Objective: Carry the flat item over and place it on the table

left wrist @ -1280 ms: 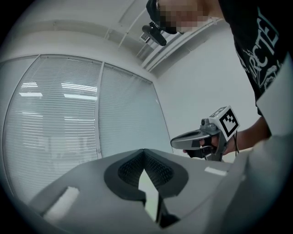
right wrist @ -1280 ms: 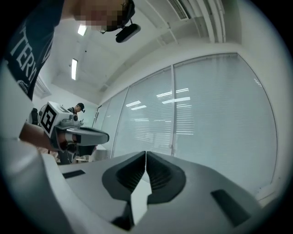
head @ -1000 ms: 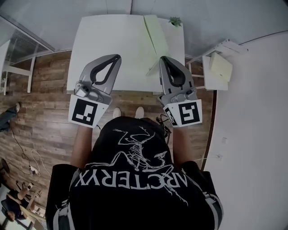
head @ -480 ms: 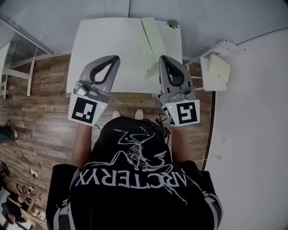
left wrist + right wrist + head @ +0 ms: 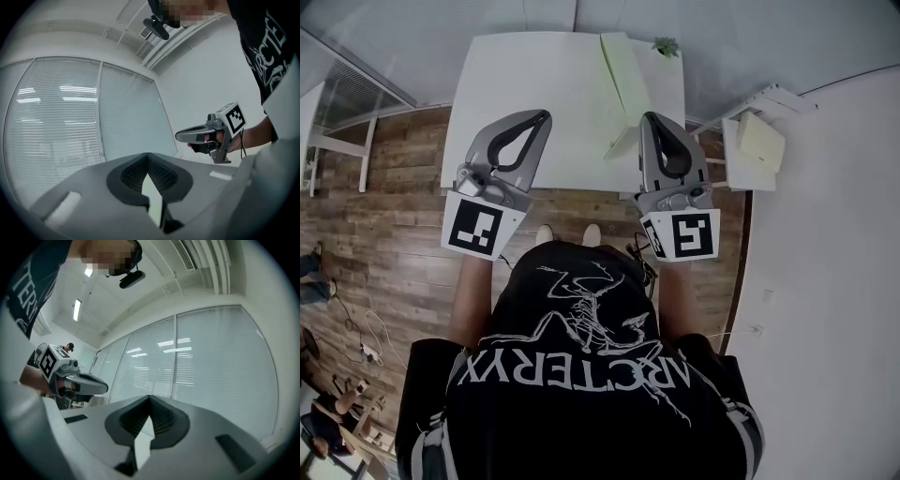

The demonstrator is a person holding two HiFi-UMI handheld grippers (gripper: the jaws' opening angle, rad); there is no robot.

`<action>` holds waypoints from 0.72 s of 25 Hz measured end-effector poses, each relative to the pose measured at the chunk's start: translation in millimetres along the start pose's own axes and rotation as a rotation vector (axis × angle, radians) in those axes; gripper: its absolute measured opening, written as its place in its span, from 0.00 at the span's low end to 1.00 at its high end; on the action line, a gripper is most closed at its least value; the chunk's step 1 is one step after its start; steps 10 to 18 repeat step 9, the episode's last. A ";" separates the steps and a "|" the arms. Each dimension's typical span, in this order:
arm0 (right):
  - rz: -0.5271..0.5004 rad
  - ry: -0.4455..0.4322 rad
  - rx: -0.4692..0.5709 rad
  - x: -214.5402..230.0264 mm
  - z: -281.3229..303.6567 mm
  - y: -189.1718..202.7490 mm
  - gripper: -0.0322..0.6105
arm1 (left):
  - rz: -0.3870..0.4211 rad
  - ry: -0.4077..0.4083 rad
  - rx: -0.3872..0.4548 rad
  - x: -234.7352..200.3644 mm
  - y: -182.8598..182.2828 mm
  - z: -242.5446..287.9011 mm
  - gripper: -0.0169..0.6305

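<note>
At table's near edge: person in black printed T-shirt (image 5: 581,375), gripper in each hand. Wooden floor (image 5: 384,216) below.

Left gripper (image 5: 545,116) over near-left part of white table (image 5: 516,84). Jaws closed tip to tip, nothing between them.

Right gripper (image 5: 649,118) over near-right edge. Jaws likewise pressed together, empty.

Pale green flat sheet (image 5: 621,70) lies on table's right half, running from far edge toward right gripper's tip.

Small potted plant (image 5: 666,44) at far right corner.

White side stand (image 5: 750,141) right of table.
</note>
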State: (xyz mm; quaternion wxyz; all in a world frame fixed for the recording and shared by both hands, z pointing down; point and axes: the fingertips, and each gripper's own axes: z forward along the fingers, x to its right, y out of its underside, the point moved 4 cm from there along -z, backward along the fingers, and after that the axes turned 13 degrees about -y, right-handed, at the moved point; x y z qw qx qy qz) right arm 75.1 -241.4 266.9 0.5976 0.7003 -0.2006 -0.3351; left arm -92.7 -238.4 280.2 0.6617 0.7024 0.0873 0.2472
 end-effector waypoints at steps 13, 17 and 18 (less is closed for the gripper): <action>-0.009 0.038 0.008 6.8 -7.0 -1.8 0.07 | 0.004 0.001 0.003 2.1 -0.4 0.7 0.02; -0.009 0.038 0.008 6.8 -7.0 -1.8 0.07 | 0.004 0.001 0.003 2.1 -0.4 0.7 0.02; -0.009 0.038 0.008 6.8 -7.0 -1.8 0.07 | 0.004 0.001 0.003 2.1 -0.4 0.7 0.02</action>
